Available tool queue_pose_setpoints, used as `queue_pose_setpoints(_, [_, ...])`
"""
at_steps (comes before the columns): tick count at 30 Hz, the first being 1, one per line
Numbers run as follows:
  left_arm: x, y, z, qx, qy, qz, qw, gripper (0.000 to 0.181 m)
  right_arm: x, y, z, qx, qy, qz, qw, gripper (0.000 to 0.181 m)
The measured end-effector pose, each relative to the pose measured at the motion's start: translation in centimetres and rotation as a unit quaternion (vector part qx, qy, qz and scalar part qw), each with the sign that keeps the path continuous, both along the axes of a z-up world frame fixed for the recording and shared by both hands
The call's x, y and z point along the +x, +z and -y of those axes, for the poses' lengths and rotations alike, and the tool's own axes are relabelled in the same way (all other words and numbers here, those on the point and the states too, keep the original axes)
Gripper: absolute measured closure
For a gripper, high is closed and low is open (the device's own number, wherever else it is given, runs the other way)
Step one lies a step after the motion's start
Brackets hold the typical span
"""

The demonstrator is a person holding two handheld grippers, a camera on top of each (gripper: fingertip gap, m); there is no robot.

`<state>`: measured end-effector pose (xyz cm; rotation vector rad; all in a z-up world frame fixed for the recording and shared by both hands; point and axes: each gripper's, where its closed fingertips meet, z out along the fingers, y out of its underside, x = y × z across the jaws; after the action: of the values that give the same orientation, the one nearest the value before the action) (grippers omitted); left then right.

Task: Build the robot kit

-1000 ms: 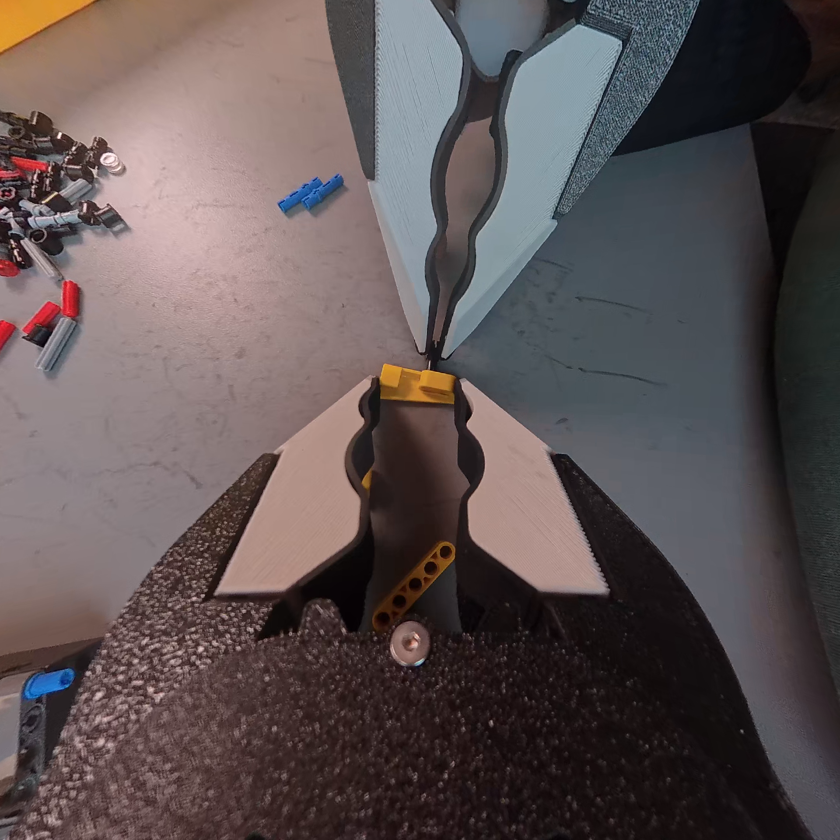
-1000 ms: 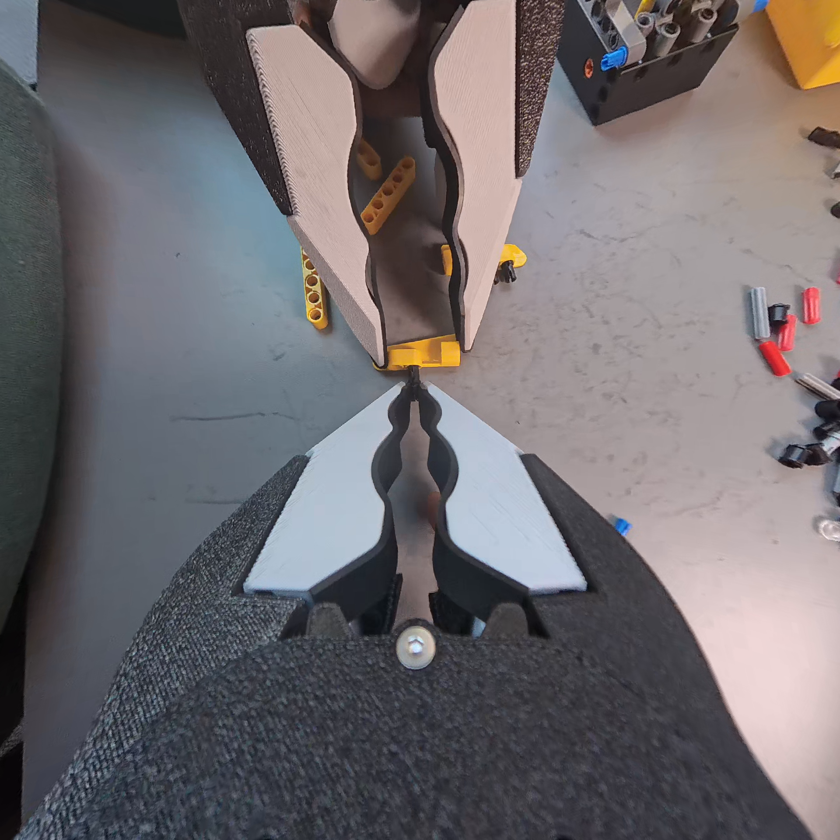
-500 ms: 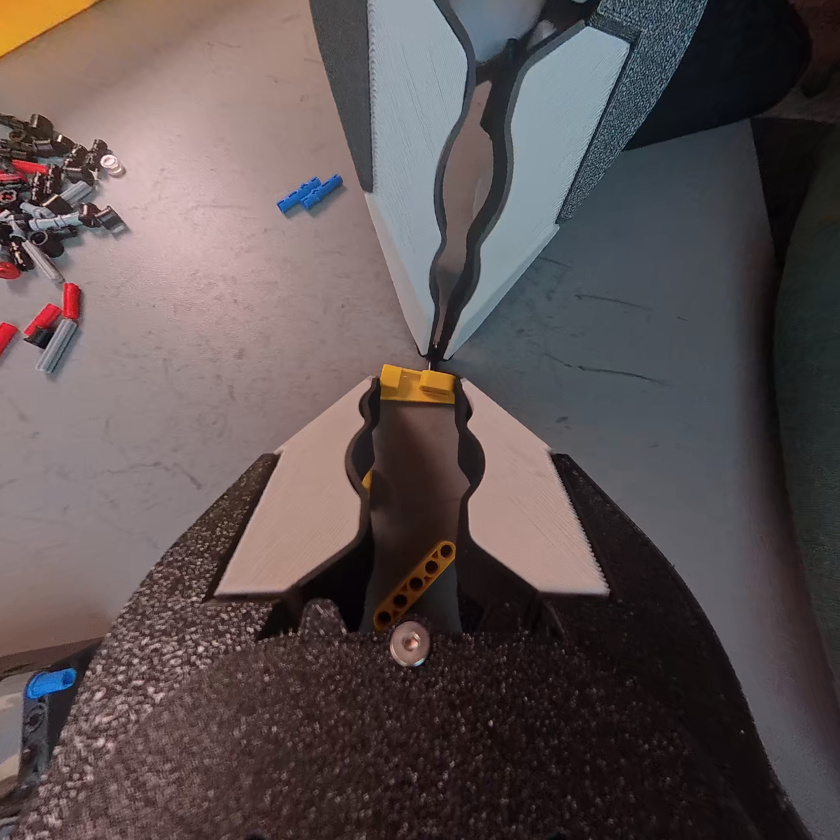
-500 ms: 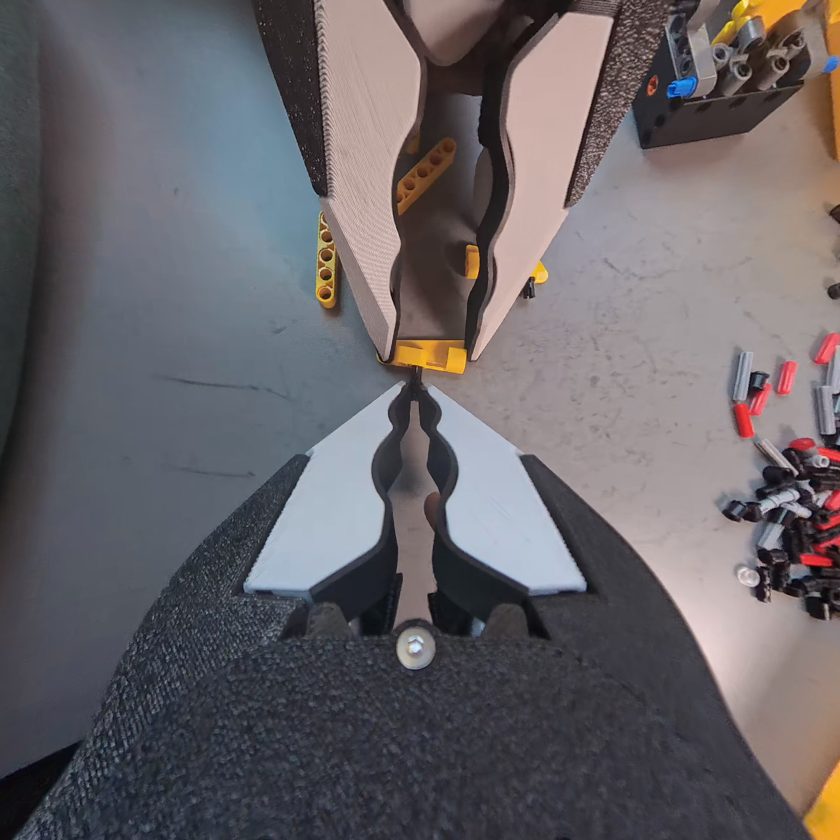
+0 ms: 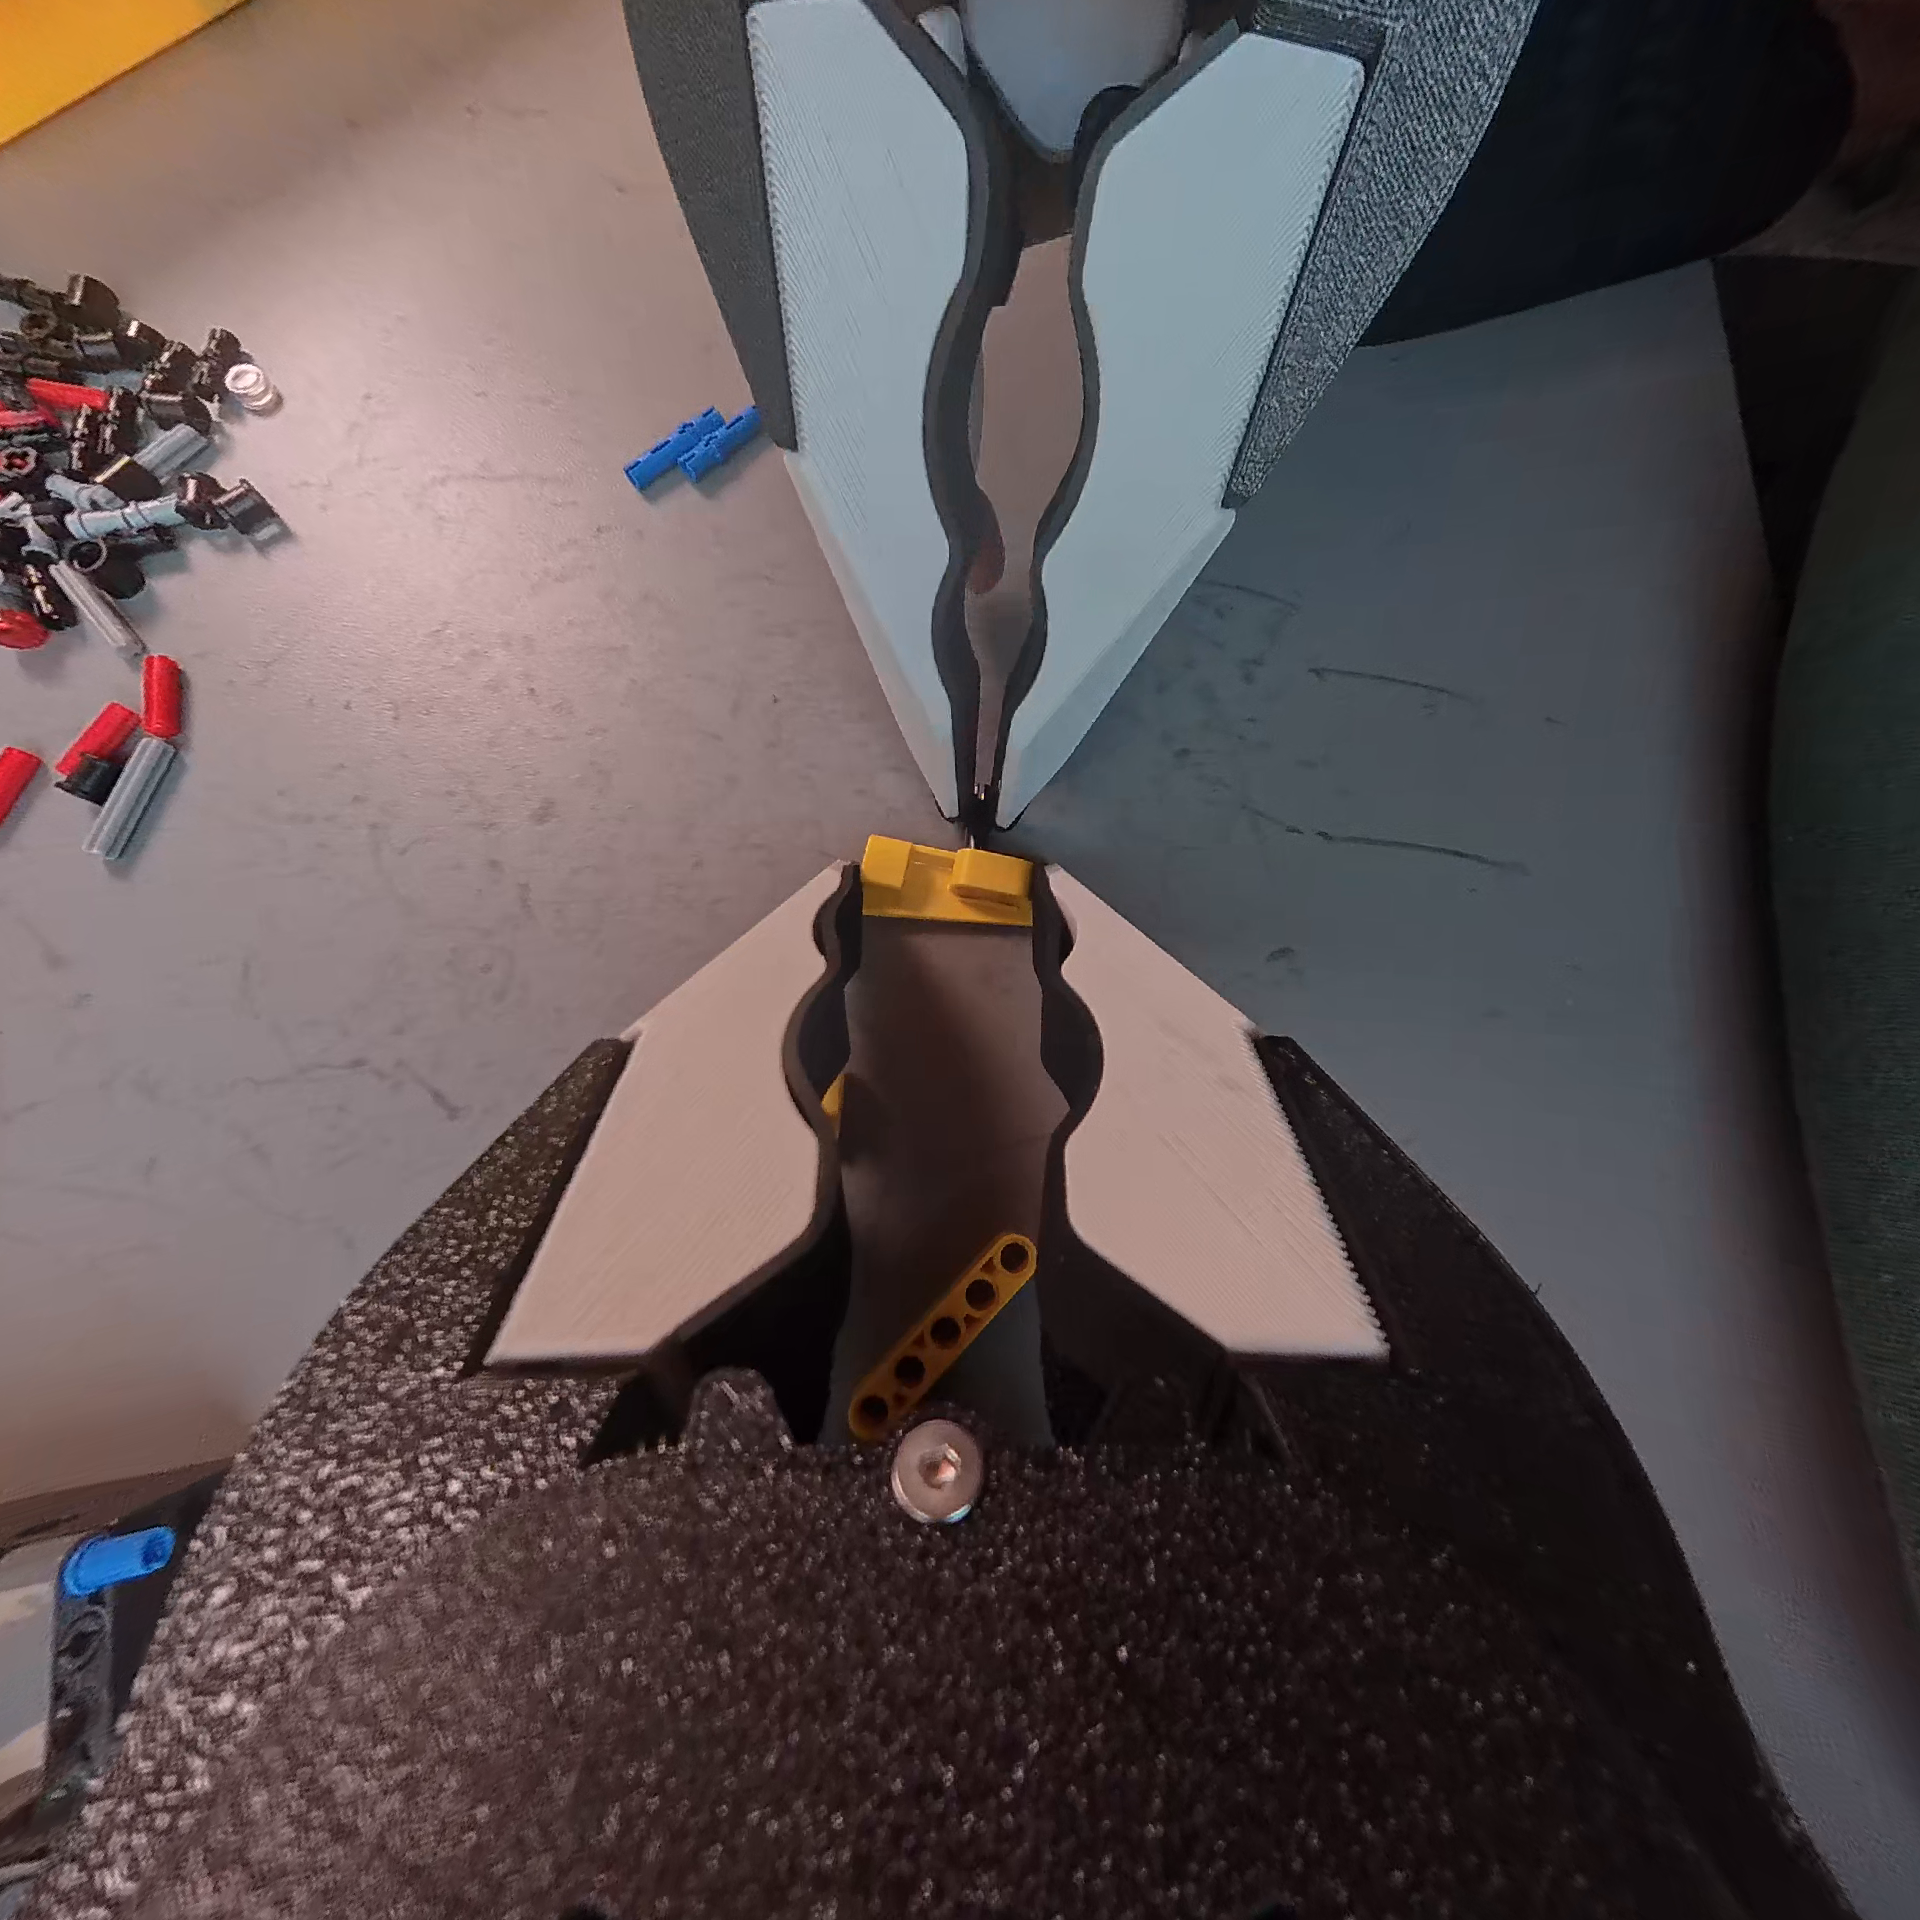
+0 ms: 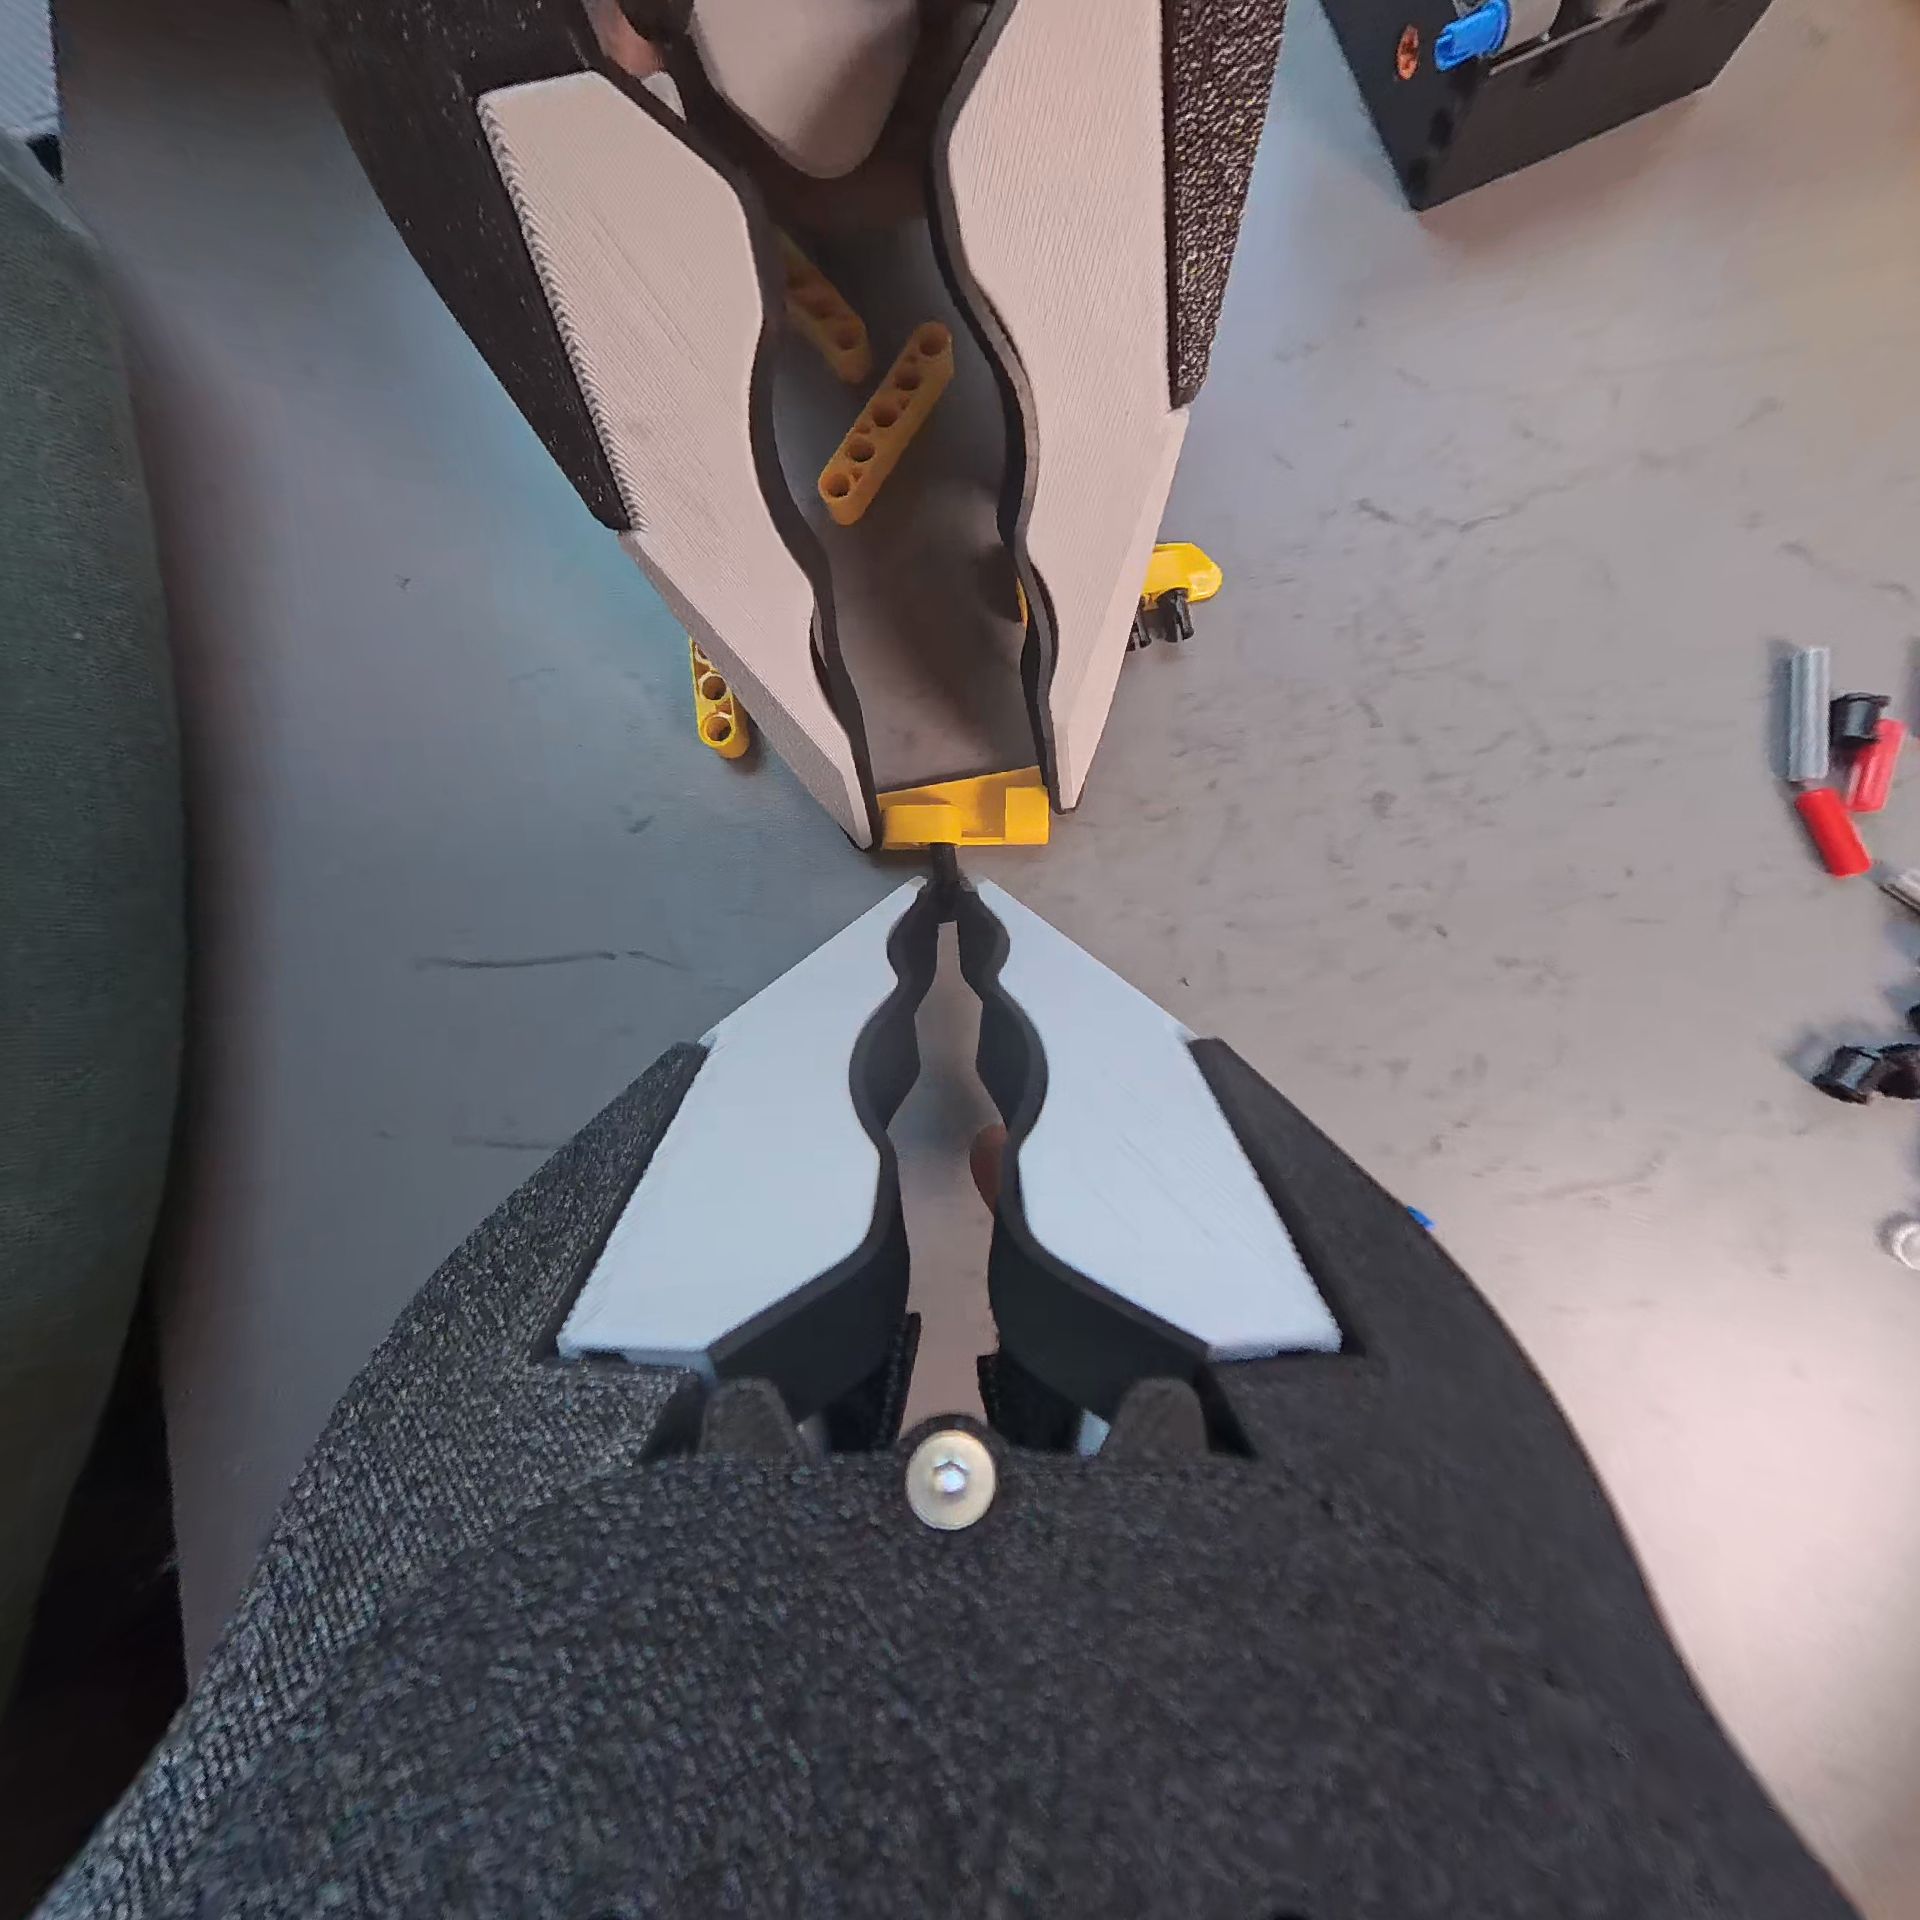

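Left tool [image 5: 950,883] clamping yellow piece [image 5: 948,881], right tool [image 6: 943,883] pinching black pin [image 6: 943,858]

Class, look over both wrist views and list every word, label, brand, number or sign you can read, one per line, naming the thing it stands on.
None: no readable writing shows in either view.
The yellow piece in the left gripper is plain.
The small black pin in the right gripper is plain.
The yellow holed beam, the black box and the loose red, grey and black parts show no marks.

Yellow piece [image 5: 948,881] clamped in left gripper [image 5: 948,883]; black pin [image 6: 945,868] pinched by right gripper [image 6: 948,891]
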<state>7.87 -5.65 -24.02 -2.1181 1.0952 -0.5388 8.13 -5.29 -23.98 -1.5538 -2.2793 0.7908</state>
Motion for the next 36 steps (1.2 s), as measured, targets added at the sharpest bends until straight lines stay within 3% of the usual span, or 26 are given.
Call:
queue_pose_setpoints(4, [0.01, 0.0, -0.08, 0.003, 0.003, -0.002, 1.0, 0.15, -0.43, 0.18, 0.33, -0.029, -0.015, 0.001, 0.999, 0.18])
queue_pose_setpoints(14, [-0.14, -0.01, -0.12, -0.001, 0.003, 0.001, 1.0, 0.15, -0.57, 0.15, 0.42, -0.005, 0.002, -0.034, 0.999, 0.179])
queue_pose_setpoints(19, [-0.12, -0.05, -0.18, 0.002, 0.002, -0.003, 1.0, 0.149, 0.27, 0.1, 0.66, 0.021, 0.024, -0.033, 0.999, 0.165])
queue_pose_setpoints(22, [-0.13, -0.06, -0.2, 0.003, 0.002, -0.004, 1.0, 0.149, 0.27, -0.07, 0.07, 0.039, 0.013, -0.034, 0.999, 0.176])
queue_pose_setpoints(36, [-0.04, -0.06, -0.21, 0.007, 0.004, -0.005, 1.0, 0.15, -0.28, -0.04, 0.26, 0.038, 0.025, -0.033, 0.998, 0.18])
